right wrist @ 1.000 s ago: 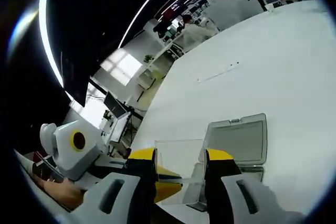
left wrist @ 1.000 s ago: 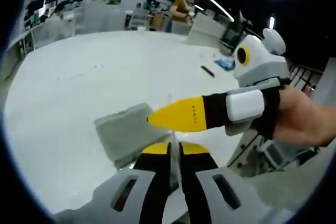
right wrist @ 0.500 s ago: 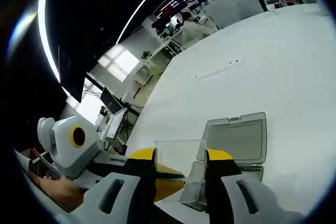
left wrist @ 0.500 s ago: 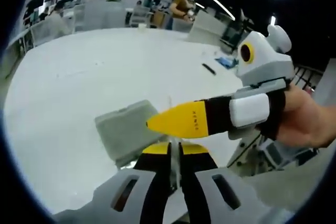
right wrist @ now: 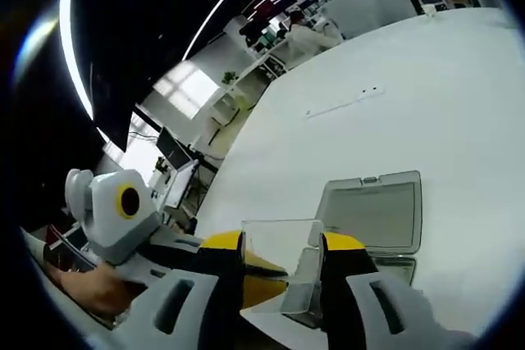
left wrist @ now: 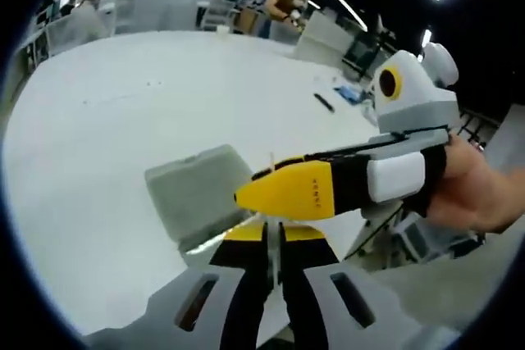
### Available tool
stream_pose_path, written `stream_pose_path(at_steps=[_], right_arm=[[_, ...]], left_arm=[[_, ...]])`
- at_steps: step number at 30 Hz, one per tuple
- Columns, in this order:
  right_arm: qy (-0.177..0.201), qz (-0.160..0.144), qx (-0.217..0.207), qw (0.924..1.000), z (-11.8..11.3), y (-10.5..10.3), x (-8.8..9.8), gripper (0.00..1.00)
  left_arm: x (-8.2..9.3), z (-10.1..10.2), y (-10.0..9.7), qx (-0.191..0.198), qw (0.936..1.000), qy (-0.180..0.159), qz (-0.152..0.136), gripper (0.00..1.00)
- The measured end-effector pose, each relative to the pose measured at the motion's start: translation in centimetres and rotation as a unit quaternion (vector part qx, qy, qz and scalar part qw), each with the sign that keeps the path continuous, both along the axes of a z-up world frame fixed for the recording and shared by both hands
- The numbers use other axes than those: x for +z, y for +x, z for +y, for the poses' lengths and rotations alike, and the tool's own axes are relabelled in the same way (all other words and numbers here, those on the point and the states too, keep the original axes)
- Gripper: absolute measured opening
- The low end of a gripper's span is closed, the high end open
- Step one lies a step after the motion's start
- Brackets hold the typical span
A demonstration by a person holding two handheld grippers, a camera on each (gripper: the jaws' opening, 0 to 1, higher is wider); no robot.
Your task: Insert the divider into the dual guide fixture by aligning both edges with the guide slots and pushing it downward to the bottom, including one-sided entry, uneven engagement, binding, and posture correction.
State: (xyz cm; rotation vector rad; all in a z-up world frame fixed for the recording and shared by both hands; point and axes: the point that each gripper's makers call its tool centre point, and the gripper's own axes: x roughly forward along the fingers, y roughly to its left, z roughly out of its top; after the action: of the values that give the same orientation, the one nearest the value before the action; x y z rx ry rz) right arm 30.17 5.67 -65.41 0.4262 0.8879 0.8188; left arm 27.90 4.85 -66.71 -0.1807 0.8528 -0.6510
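I'm in the carry and line-up step, no entry yet. Both tongs hold the clear divider (right wrist: 279, 247) in the air above the white worktop (right wrist: 443, 112). My left tongs (left wrist: 271, 239) are pressed together on its thin edge, seen end-on as a pale sliver between the jaws. In the right gripper view my right tongs (right wrist: 282, 243) frame the clear sheet; the jaws stand wide on either side of it, and I can't tell whether they pinch it or only bracket it. The right tongs also cross the left gripper view as a yellow-tipped finger (left wrist: 287, 196) just over the sheet, with the person's hand (left wrist: 476, 190) behind.

The grey fixture (right wrist: 373, 217) lies on the worktop near its edge, just beyond and below the divider, apart from it. I can't make out the guide slots from here.

Next move, I judge: bring the sheet over the fixture, square both edges to the slots, lower evenly; a tilt likely means one-sided entry and binding.

Against a second ago: little change. The fixture sits slightly higher in the left gripper view and the right tongs' finger has tilted a bit, which I read as the hands shifting. The divider is no nearer the fixture.
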Motion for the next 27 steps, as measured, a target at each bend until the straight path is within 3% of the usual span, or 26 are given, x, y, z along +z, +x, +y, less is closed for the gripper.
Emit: stream_pose_path(at_steps=[15,27], right_arm=[[0.014,-0.03,0.028,0.999,0.8,-0.5,1.2,0.31],[0.049,-0.034,0.005,0.9982,-0.1,-1.0,1.8,0.29]], left_arm=[[0.3,1.8,-0.7,0.013,0.998,-0.052,0.034,0.01],[0.5,2.8,-1.5,0.012,0.996,-0.063,0.062,0.01]])
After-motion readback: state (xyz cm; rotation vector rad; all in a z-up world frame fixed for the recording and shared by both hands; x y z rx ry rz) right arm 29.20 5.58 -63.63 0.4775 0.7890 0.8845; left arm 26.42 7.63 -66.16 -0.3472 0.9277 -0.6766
